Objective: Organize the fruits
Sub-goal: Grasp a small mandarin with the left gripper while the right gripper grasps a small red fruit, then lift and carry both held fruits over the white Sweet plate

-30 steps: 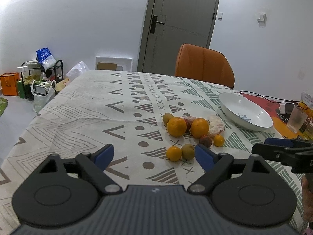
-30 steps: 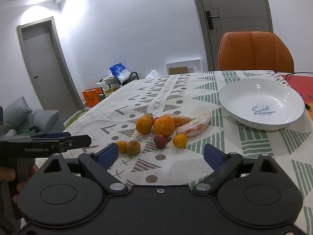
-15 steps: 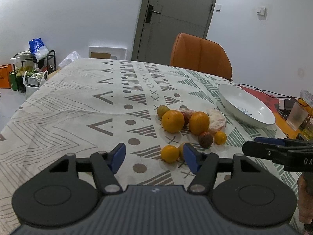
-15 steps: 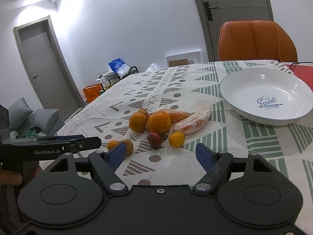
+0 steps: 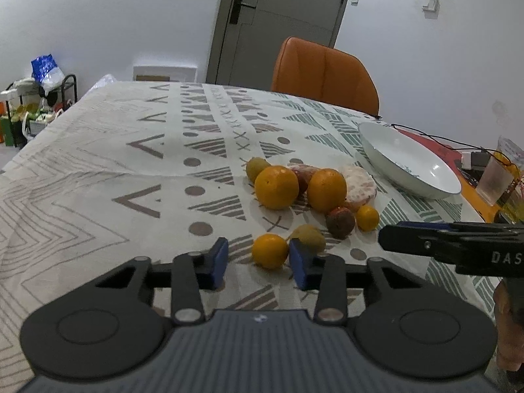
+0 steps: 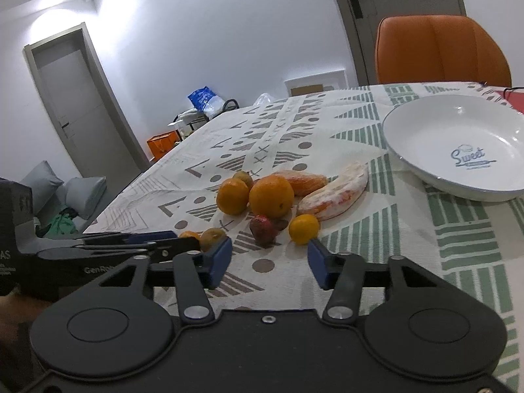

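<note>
A pile of fruit lies on the patterned tablecloth: two big oranges (image 5: 276, 186) (image 5: 326, 190), peeled citrus pieces (image 5: 358, 185), a dark red fruit (image 5: 340, 222), small oranges and greenish fruits. My left gripper (image 5: 257, 262) is open, its blue pads either side of a small orange (image 5: 269, 250), with a green fruit (image 5: 309, 235) just behind. My right gripper (image 6: 269, 262) is open, close before the dark red fruit (image 6: 262, 227) and a small orange (image 6: 303, 228). A white bowl (image 6: 425, 124) stands empty to the right.
An orange chair (image 5: 324, 75) stands at the table's far side. A plastic cup (image 5: 493, 180), cables and a red mat lie past the bowl at the right. The other gripper (image 5: 452, 245) reaches in from the right in the left wrist view.
Both grippers have moved forward and down toward the fruit. The left gripper's jaws have narrowed around the small orange. The right gripper's jaws have also narrowed a little.
</note>
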Demonstrator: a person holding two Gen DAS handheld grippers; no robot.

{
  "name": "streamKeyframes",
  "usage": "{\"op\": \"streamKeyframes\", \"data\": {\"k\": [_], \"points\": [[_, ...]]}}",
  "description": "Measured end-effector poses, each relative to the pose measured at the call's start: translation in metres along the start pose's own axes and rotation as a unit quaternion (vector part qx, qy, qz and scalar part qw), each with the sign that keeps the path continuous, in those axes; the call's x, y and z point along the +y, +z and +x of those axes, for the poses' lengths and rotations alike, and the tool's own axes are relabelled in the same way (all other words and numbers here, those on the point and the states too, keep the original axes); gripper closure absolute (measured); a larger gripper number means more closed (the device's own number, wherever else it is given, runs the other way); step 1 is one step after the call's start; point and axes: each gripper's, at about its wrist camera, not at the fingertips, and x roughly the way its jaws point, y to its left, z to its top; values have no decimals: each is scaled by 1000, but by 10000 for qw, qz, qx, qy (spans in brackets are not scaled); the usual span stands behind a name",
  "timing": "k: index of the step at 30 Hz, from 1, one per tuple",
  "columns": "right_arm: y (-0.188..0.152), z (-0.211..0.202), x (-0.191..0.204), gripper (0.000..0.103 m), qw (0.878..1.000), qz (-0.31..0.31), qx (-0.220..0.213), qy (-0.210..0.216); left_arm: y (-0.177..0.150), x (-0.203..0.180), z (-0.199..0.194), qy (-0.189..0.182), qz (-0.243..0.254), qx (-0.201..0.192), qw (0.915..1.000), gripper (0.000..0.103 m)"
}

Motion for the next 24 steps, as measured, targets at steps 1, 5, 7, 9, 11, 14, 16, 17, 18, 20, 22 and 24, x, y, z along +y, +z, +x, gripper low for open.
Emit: {"op": "streamKeyframes", "data": {"k": [1, 5, 7, 9, 11, 14, 16, 17, 18, 20, 22, 24], "points": [[0, 2, 0, 58, 10000, 3, 18, 7, 0, 0, 1, -27, 12, 0, 10000, 76], [1, 12, 1, 62, 10000, -19, 83, 20, 2, 5, 0, -35, -51, -46, 10000, 80], [2, 16, 2, 64, 9999, -15, 120, 48, 3, 8, -1, -12, -81, -55, 10000, 80], [3, 21, 3, 66, 9999, -32, 151, 74, 4, 13, -2, 17, -125, -51, 9999, 80], [4, 24, 3, 67, 9998, -18, 157, 89, 5, 16, -4, 55, -156, -65, 9998, 80], [5, 30, 4, 67, 9998, -6, 182, 92, 5, 22, -7, 108, -207, -74, 9997, 80], [6, 33, 5, 67, 9998, -15, 191, 79, 6, 25, -8, 142, -239, -82, 9996, 80], [7, 35, 6, 67, 9998, -25, 183, 68, 6, 27, -9, 162, -261, -91, 9995, 80], [7, 36, 6, 67, 9998, -38, 173, 58, 6, 28, -10, 177, -277, -96, 9994, 80], [8, 38, 7, 67, 9998, -60, 162, 49, 6, 31, -10, 207, -305, -103, 9993, 80], [8, 39, 7, 79, 9998, -76, 183, 37, 7, 32, -10, 230, -316, -102, 9992, 80], [8, 38, 7, 82, 9998, -57, 176, 72, 8, 31, -10, 243, -313, -114, 9991, 80]]}}
